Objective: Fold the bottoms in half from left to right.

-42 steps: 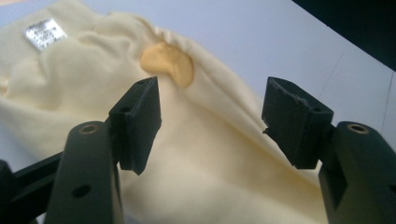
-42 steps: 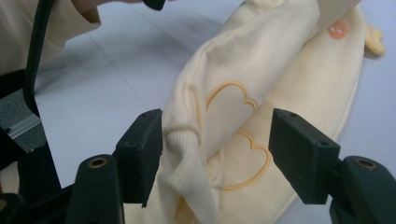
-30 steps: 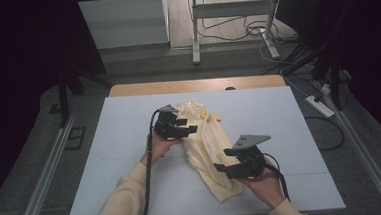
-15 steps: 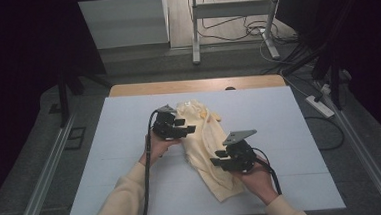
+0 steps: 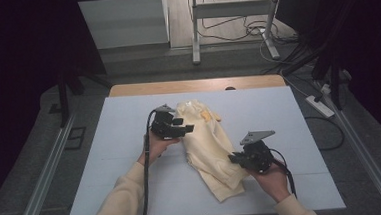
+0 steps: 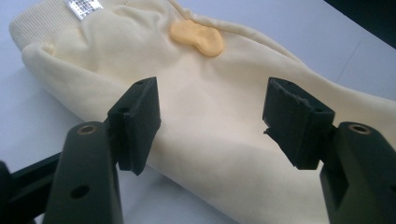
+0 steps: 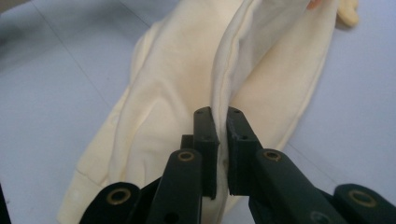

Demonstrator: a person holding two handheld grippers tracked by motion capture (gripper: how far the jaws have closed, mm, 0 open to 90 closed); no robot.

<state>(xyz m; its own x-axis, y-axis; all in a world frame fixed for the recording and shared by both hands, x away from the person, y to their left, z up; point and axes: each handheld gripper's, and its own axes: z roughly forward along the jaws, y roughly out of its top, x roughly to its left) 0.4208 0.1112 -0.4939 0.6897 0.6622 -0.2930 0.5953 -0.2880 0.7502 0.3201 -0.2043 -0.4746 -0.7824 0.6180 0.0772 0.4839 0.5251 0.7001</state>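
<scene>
High view: the cream garment [image 5: 212, 151] lies mid-table [image 5: 300, 126], the left gripper [image 5: 186, 129] at its ten o'clock edge, the right gripper [image 5: 236, 159] at four o'clock. Left gripper view: jaws stand apart, cloth beneath them, ungripped. Right gripper view: jaws have just been closing and pinch a raised fold.
</scene>
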